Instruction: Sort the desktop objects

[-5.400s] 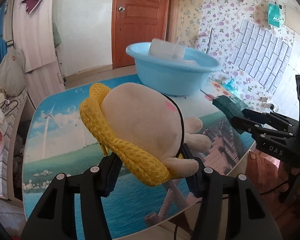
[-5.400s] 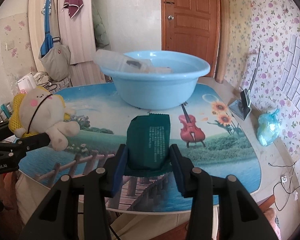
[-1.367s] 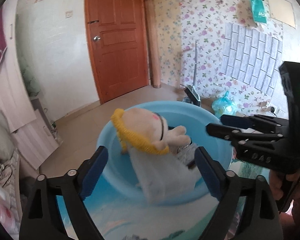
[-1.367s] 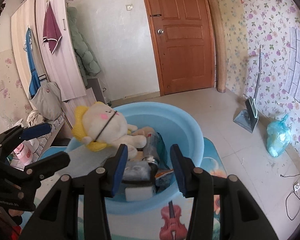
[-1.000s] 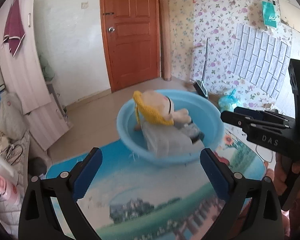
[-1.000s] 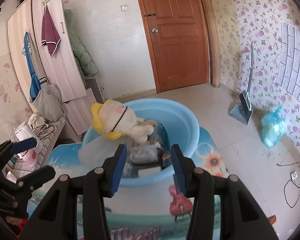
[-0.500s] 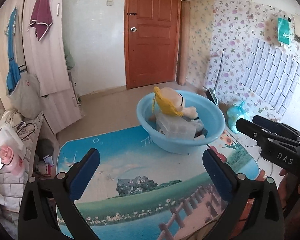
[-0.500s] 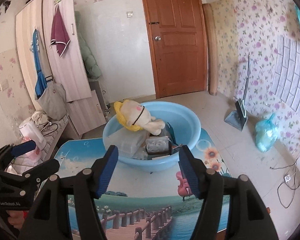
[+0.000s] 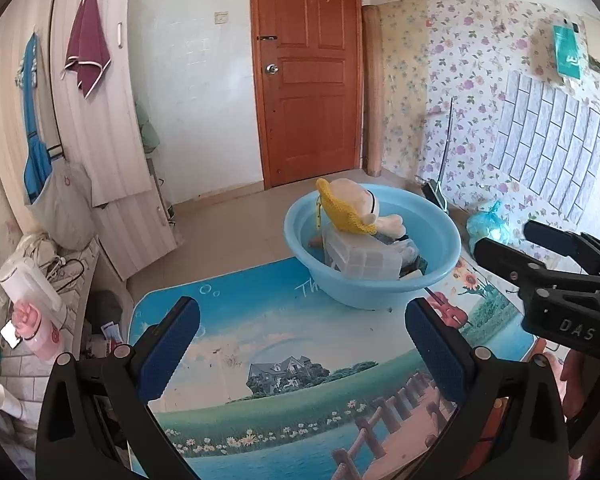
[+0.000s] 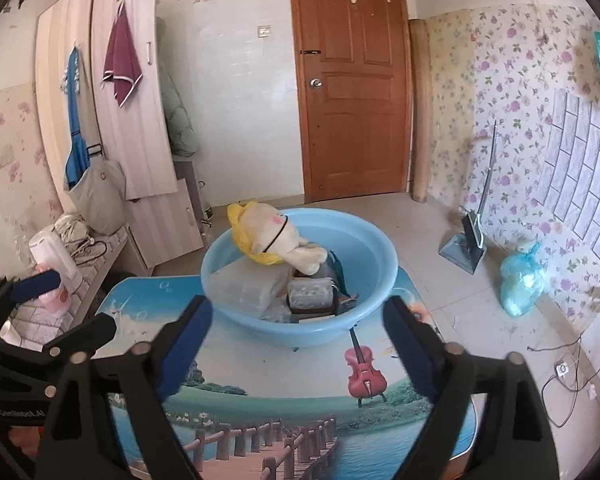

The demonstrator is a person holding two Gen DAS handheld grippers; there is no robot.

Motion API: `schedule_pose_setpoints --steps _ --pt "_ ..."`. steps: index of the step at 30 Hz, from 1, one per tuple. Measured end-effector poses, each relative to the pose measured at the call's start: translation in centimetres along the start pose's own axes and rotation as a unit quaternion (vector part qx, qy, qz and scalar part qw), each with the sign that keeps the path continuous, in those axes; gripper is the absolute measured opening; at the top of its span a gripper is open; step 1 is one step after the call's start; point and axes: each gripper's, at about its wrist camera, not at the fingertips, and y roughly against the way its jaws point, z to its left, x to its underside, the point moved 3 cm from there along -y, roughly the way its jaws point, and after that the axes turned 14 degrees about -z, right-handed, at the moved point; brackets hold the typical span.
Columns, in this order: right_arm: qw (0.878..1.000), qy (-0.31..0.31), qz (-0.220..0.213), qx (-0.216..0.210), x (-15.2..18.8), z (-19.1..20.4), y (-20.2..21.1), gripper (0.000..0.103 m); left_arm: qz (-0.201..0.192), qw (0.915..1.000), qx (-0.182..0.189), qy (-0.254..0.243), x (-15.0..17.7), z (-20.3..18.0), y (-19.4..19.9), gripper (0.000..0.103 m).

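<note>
A light blue basin (image 9: 300,236) (image 10: 380,256) stands at the far side of the picture-printed table (image 9: 260,340) (image 10: 300,412). A cream plush toy with a yellow knit hat (image 9: 350,206) (image 10: 272,236) lies on top of a clear plastic box (image 9: 360,258) (image 10: 244,286) inside it, beside a dark green packet (image 10: 337,270) and other small items. My left gripper (image 9: 300,344) is open and empty, well back from the basin. My right gripper (image 10: 300,344) is also open and empty. Each gripper shows at the edge of the other's view.
A brown door (image 9: 306,72) and a wardrobe with a hanging maroon towel (image 9: 87,54) stand behind the table. On the floor to the right are a dustpan (image 10: 464,242) and a blue bag (image 10: 520,282). A pink and white appliance (image 9: 32,312) stands on the left.
Both grippers have let go of the plush toy and the green packet into the basin, pulled back and risen. The right gripper's jaws have spread wider over the last half second.
</note>
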Motion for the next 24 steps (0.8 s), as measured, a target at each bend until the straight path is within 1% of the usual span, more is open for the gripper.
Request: schedule_pose_setpoints --steps 1,5,7,9,11,12,13,15,19,22,24 --pt "1.000 -0.003 -0.001 0.001 -0.1 -0.1 0.0 0.098 -0.001 1.0000 -0.002 0.000 0.0 0.1 0.0 0.103" --pt "1.000 -0.017 -0.012 0.001 0.0 -0.4 0.2 0.103 -0.003 1.0000 -0.004 0.004 0.2 0.0 0.2 0.103" --pt "0.999 -0.032 -0.015 -0.005 0.5 -0.6 0.3 0.103 -0.004 1.0000 0.001 0.005 0.5 0.0 0.3 0.103" --pt "0.999 -0.038 -0.012 -0.001 1.0 -0.6 0.2 0.103 -0.005 1.0000 0.004 0.004 0.7 -0.1 0.4 0.103" --pt "1.000 -0.025 -0.001 0.011 1.5 -0.4 0.2 0.103 -0.006 1.0000 0.000 0.004 1.0 -0.1 0.5 0.103" --pt "1.000 -0.011 0.012 0.018 1.7 -0.1 0.0 0.103 -0.006 1.0000 -0.002 0.004 1.1 -0.1 0.5 0.103" --pt "0.999 0.018 0.035 0.028 2.1 0.3 -0.2 0.103 -0.004 1.0000 -0.003 0.004 1.3 -0.1 0.5 0.103" --pt "0.996 0.048 0.054 0.042 2.5 0.8 -0.5 0.103 -0.001 1.0000 -0.004 0.009 1.5 0.0 0.5 0.103" --pt "0.998 0.026 0.056 0.009 2.9 0.9 0.2 0.103 0.000 0.9997 -0.001 0.025 1.9 0.1 0.7 0.103" --pt "0.997 0.045 0.054 0.014 3.1 1.3 0.4 0.103 0.005 0.9998 -0.001 0.021 2.3 0.0 0.7 0.103" --pt "0.997 0.048 0.052 0.009 3.0 1.4 0.6 0.103 0.006 0.9999 -0.005 0.015 2.5 -0.1 0.8 0.103"
